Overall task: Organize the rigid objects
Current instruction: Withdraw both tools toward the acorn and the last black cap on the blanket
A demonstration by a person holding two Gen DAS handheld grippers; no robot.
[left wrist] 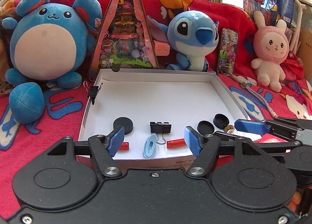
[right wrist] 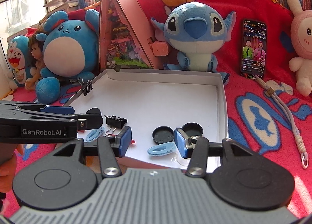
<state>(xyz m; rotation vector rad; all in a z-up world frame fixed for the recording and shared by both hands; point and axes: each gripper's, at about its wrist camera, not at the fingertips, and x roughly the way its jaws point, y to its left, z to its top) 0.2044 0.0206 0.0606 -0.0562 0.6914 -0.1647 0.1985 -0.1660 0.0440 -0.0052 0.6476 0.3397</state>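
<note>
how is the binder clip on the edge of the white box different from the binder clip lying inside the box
The edge binder clip is clamped onto the left wall of the white box and stands upright; the inside binder clip grips nothing and lies flat on the box floor. The edge clip sits toward the far end, the inside clip near the front by a blue hair clip. Both are black with wire handles.

Near the front edge of the shallow white box lid (left wrist: 109, 75) lie three black round caps (left wrist: 123, 125), a black binder clip (left wrist: 160, 127), two light-blue hair clips (left wrist: 149, 146) and red sticks (left wrist: 175, 143).
</note>
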